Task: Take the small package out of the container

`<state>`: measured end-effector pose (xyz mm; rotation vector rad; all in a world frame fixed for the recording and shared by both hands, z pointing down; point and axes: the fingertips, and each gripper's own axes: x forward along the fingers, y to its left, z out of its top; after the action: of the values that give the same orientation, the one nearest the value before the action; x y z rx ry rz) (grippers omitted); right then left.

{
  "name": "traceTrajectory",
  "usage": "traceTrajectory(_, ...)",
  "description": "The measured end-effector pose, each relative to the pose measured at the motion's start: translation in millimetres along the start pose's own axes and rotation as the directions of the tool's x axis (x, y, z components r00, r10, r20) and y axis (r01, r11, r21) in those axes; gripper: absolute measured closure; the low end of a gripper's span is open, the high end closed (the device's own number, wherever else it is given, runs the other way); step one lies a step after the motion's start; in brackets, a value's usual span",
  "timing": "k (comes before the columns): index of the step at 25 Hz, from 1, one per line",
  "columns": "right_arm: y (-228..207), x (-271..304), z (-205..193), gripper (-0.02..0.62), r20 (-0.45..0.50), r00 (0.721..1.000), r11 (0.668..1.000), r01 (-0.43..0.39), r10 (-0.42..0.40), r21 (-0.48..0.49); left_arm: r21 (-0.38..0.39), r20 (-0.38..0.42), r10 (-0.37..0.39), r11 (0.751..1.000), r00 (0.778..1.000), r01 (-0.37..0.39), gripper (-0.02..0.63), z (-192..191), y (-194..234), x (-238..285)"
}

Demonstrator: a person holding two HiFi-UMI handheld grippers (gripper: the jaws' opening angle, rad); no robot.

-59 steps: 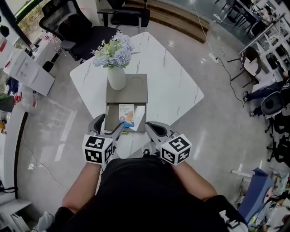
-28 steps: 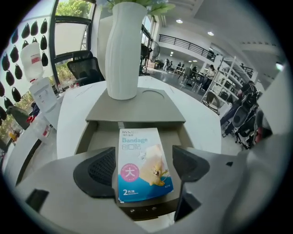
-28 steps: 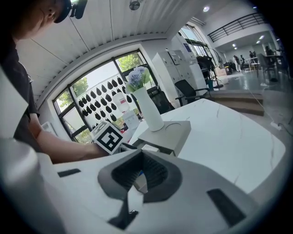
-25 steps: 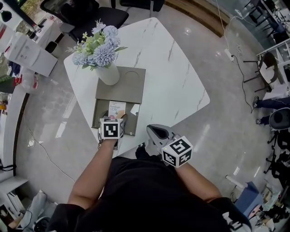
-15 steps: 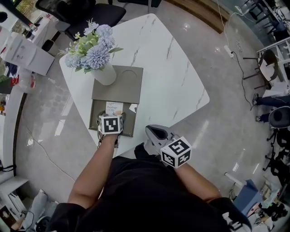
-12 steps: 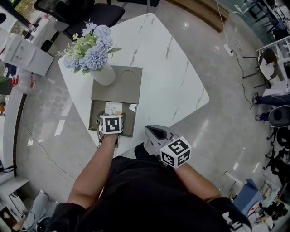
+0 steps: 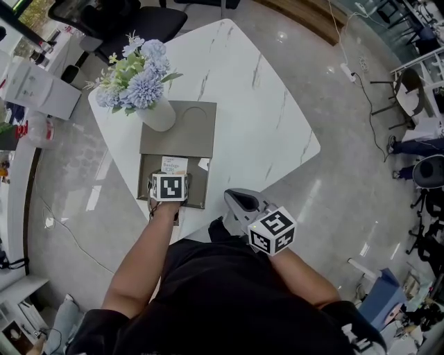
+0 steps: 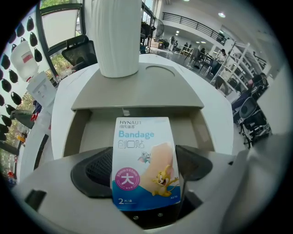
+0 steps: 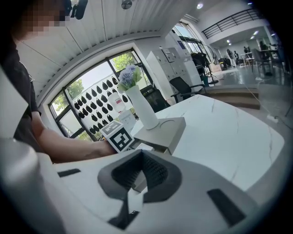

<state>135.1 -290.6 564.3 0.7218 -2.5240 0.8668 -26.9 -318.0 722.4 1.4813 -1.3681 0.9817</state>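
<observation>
The small package (image 8: 145, 160), a white and blue "Bandage" packet, lies in the open tray of the grey container (image 8: 81, 132). My left gripper (image 8: 147, 155) points steeply down into that tray. Its jaws have just been opening and stand wide, one black pad on each side of the packet, not pressing it. In the head view its marker cube covers most of the packet (image 7: 173, 163), and the left gripper (image 7: 171, 183) sits over the container (image 7: 144, 182). My right gripper (image 7: 239, 201) hovers off the table's near edge, and the right gripper (image 9: 142, 153) is shut on nothing.
A white vase (image 7: 158, 116) of blue flowers stands on the container's closed back part (image 7: 187, 135), beside a round recess. The white marble table (image 7: 263, 118) spreads to the right. An office chair (image 7: 132, 17) stands behind the table.
The left gripper went from the table's near edge to over the container, then sank a little into the tray around the packet. The right gripper stayed put.
</observation>
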Motion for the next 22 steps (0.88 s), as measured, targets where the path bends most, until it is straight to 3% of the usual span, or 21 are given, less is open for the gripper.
traceTrajectory(14, 33, -4, 9, 0.595, 0.049, 0.998, 0.999, 0.047, -0.046, -0.013, 0.077, 0.054, -0.073, 0.995, 0.996, 0.068, 0.180, 3, 9, -43)
traceTrajectory(22, 61, -5, 34, 0.595, 0.144, 0.984, 0.993, 0.109, -0.102, -0.041, 0.133, 0.155, -0.134, 0.985, 0.979, 0.114, 0.179, 9, 17, -91)
